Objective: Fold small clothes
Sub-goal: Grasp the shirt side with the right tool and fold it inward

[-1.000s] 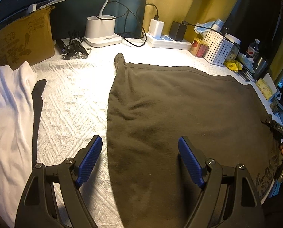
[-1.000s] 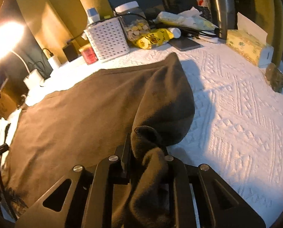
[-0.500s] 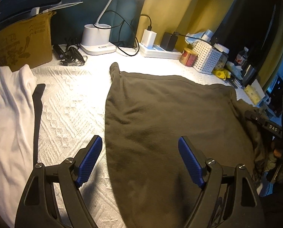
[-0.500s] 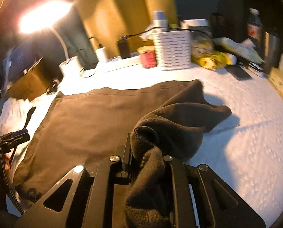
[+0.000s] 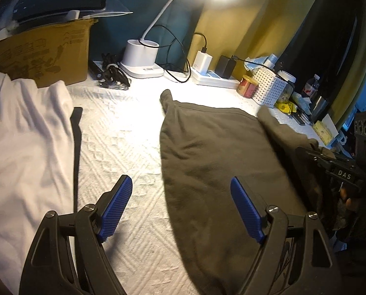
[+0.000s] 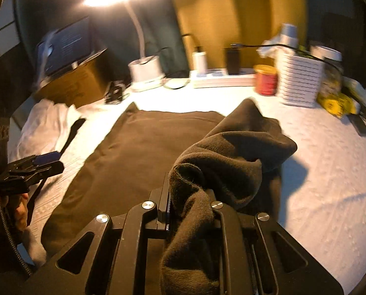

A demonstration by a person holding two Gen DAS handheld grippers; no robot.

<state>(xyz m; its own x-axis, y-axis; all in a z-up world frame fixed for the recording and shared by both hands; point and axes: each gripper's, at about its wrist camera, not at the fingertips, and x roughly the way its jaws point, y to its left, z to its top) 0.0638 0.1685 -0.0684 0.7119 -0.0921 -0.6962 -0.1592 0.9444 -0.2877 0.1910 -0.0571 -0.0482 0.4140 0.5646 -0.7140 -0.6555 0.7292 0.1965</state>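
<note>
Your right gripper (image 6: 190, 196) is clamped on a bunched edge of the dark brown garment (image 5: 215, 152), the jaws nearly together with the cloth pinched between them and spilling down over the gripper body. From that grip the fabric rises in a loose fold that lies doubled over the right part of the garment, its far tip pointing toward the white perforated basket (image 6: 298, 81). The rest of the garment lies flat on the white textured cover (image 5: 124, 132), spread from the near edge toward the far side, with one narrow corner reaching toward the lamp base (image 5: 140, 59).

Your left gripper (image 5: 180, 204) stands wide open with nothing between its blue pads (image 5: 116, 204). It hangs over the near left edge of the garment: the left finger is above bare cover, the right finger above the brown cloth. Whether either pad touches the surface you cannot tell from here.

A white garment (image 5: 23, 135) lies crumpled at the left, apart from the brown one, with a dark strap (image 5: 76, 132) along its right edge. Behind it sits a cardboard box (image 5: 40, 54). Along the far edge are a power strip (image 5: 215, 78) with chargers and a red can (image 5: 248, 86) just left of the basket. The right-wrist view is blurred at the far edge.
</note>
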